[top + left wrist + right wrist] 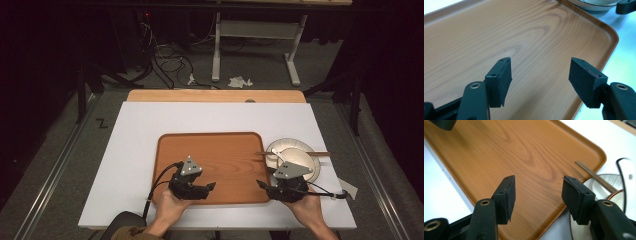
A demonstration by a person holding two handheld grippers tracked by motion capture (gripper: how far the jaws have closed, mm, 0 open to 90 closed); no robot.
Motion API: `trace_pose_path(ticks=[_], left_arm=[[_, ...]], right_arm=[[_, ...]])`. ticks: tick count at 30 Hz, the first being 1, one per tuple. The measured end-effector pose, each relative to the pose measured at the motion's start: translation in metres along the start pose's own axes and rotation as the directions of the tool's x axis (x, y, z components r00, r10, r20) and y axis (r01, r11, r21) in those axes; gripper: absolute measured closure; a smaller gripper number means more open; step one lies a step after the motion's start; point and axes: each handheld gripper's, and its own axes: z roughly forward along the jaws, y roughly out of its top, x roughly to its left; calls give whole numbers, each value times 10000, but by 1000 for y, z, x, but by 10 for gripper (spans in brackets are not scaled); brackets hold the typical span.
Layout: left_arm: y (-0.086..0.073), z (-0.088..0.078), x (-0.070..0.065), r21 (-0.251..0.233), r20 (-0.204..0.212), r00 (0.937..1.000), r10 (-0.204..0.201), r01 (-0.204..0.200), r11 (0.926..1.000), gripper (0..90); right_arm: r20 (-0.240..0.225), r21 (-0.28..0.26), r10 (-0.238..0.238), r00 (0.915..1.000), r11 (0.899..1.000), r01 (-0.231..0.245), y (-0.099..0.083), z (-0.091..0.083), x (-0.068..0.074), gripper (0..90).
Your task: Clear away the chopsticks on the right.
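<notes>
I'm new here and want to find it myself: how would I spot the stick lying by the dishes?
Start at the big orange-brown wooden tray on the white table. Just off its right edge sit stacked white plates. The thin brown wooden stick lies across their top, the one long, dark, straight thing among round pale ones.

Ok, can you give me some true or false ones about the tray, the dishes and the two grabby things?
1. The wooden tray has nothing lying on it. True.
2. The left gripper holds a spoon between its jaws. False: the jaws stand apart with only the bare tray beyond them.
3. The white dishes sit on the table to the right of the tray. True.
4. The right gripper is clamped shut. False: its jaws are wide apart and nothing is between them.
5. A brown stick lies across the dishes. True.
6. The tray sits on a green cloth. False: it rests on a white table top.
</notes>
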Motion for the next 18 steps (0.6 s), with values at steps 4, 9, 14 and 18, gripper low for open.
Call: trace_pose_path(ticks=[4,9,14,18], left_arm=[[0,0,-1,-17,89,9999,-52,52,10000,353],[1,0,4,10,-68,9998,-176,176,9998,353],[1,7,2,34,269,9992,-290,289,9996,341],[2,8,0,117,348,9994,-70,66,9999,331]], right_arm=[[109,-132,-18,9999,9999,20,0,-3,-1,463],[116,-180,42,9999,9998,-40,0,-4,-5,463],[-21,-261,15,10000,9997,-16,0,-5,-6,465],[-168,-275,254,9995,9993,-259,0,-4,-9,465]])
